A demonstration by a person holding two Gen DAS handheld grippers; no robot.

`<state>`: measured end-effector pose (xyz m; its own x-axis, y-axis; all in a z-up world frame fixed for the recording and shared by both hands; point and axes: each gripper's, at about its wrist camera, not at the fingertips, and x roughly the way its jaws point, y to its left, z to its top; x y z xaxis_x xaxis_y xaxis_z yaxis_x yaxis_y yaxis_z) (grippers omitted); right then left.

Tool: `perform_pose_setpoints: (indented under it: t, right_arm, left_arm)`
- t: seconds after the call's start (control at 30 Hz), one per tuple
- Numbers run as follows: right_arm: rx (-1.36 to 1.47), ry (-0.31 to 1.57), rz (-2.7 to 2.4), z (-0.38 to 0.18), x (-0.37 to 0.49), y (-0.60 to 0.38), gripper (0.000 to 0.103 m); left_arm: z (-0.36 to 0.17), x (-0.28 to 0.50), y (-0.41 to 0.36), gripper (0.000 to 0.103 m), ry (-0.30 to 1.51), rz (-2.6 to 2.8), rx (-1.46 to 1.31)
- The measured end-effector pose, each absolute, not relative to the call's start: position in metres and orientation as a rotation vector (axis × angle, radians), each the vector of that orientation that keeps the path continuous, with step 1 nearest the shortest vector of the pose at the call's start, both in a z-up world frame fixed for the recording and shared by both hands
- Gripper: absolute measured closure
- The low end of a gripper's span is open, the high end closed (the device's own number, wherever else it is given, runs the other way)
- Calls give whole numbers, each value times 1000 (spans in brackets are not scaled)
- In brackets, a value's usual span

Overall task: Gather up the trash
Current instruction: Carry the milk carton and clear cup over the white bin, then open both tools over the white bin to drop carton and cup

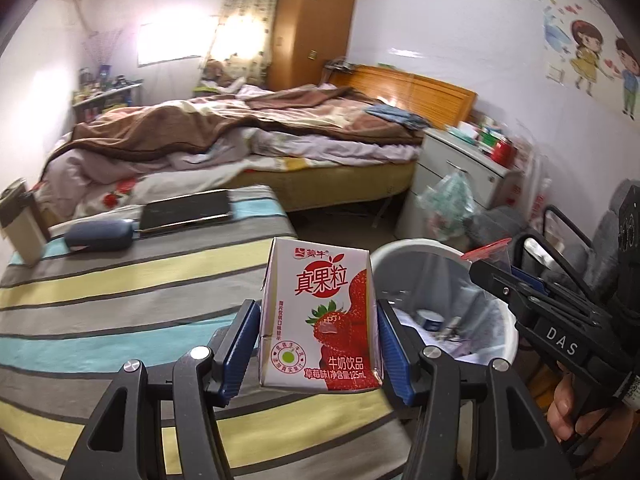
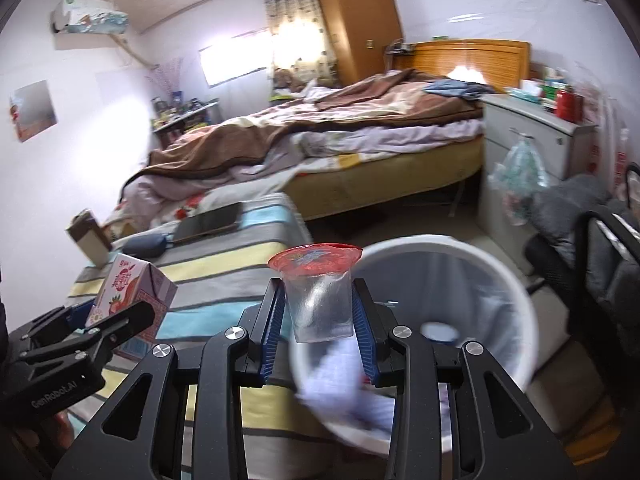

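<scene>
My left gripper (image 1: 318, 344) is shut on a strawberry milk carton (image 1: 320, 316), white and red, held upright above the striped bed's right edge. The carton also shows in the right wrist view (image 2: 130, 288). My right gripper (image 2: 319, 320) is shut on a clear plastic cup with a red foil lid (image 2: 318, 296), held over the left rim of the white trash bin (image 2: 516, 280). The bin has a clear liner and some trash inside. In the left wrist view the bin (image 1: 408, 248) stands right of the carton, and the right gripper (image 1: 496, 276) reaches over it.
A striped bed (image 1: 120, 304) carries a phone (image 1: 186, 210), a dark blue pouch (image 1: 100, 234) and a small brown carton (image 1: 20, 224). A larger unmade bed (image 1: 240, 136), a white cabinet (image 1: 460, 164) and a black chair (image 2: 600, 248) stand beyond.
</scene>
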<state>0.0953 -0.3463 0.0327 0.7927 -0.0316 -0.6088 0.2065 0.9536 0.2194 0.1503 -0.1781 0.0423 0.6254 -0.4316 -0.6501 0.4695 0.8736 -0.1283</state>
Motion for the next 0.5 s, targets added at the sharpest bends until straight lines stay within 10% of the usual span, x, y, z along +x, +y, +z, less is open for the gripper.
perform_pose_setpoints:
  t: [0.5]
  right_arm:
    - [304,712,-261,7,76,-404,66]
  left_arm:
    - [12,144,-272,45,796,-651,126]
